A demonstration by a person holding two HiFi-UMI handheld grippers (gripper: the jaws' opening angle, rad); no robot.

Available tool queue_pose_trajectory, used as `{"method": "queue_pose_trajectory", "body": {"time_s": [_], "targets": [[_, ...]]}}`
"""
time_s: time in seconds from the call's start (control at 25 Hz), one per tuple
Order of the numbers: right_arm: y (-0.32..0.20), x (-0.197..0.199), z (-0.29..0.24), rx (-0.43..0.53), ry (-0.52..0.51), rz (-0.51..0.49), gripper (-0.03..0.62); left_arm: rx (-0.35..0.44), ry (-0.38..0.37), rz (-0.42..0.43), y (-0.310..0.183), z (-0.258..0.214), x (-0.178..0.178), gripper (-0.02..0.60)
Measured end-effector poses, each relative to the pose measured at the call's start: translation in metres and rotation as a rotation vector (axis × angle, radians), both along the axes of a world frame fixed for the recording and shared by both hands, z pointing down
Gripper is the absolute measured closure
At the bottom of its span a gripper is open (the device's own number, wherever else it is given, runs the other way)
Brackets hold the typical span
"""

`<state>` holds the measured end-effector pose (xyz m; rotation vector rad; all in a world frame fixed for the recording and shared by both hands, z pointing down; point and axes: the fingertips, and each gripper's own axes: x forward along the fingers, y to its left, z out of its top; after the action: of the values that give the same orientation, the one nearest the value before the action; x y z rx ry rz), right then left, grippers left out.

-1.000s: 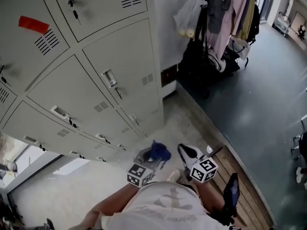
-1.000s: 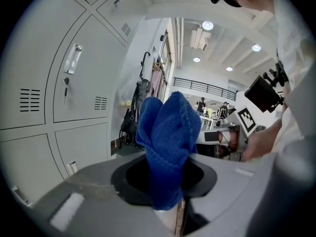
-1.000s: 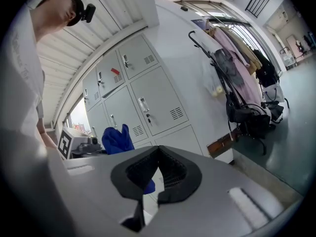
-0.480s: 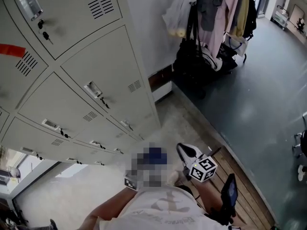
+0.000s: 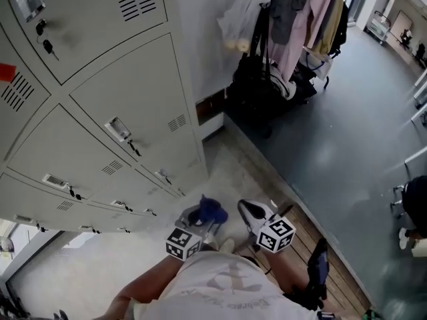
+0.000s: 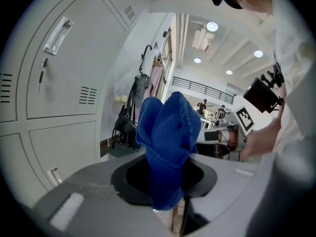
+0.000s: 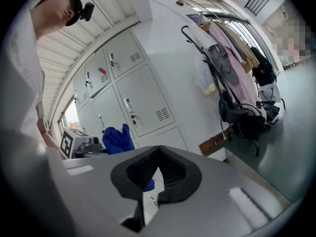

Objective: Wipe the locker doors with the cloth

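Observation:
A blue cloth [image 6: 167, 142] stands bunched between the jaws of my left gripper [image 6: 165, 189], which is shut on it. In the head view the blue cloth [image 5: 209, 209] sits at the tip of the left gripper [image 5: 198, 222], held low in front of the person's body, apart from the grey locker doors [image 5: 127, 105]. My right gripper [image 5: 250, 213] is beside it, shut with nothing between its jaws [image 7: 153, 184]. The right gripper view also shows the blue cloth [image 7: 116, 138] at left and the locker doors [image 7: 143, 105] behind it.
The locker doors carry handles, keys and vent slots; one has a red tag [image 5: 5, 72]. A rack of hanging clothes and dark bags [image 5: 280, 52] stands right of the lockers. Wooden planks [image 5: 333, 265] lie at the lower right, grey floor [image 5: 347, 145] beyond.
The head view has swung left and down along the lockers, so they slide left in frame. Both grippers stay low near the body, the left still holding the cloth.

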<state>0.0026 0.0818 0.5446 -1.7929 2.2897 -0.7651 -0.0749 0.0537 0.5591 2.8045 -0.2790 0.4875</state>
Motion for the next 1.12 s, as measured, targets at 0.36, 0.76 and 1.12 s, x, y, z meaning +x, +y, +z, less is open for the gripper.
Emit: {"method": "queue_pose_trajectory", "body": {"time_s": [0.36,0.76,1.12], "targets": [[-0.059,-0.002,-0.036,0.023,0.108,-0.047,0.587,-0.019,0.153,0.042,-0.051,-0.026,0.011,0.463],[-0.126,-0.047,-0.058,0.074,0.145,-0.212,0.586,-0.007,0.264,-0.051,-0.095,-0.051,-0.03,0.468],[-0.181,-0.063,-0.1,0.188,0.168,-0.436,0.587,0.066,0.222,-0.293,-0.139,-0.069,-0.054,0.457]]}}
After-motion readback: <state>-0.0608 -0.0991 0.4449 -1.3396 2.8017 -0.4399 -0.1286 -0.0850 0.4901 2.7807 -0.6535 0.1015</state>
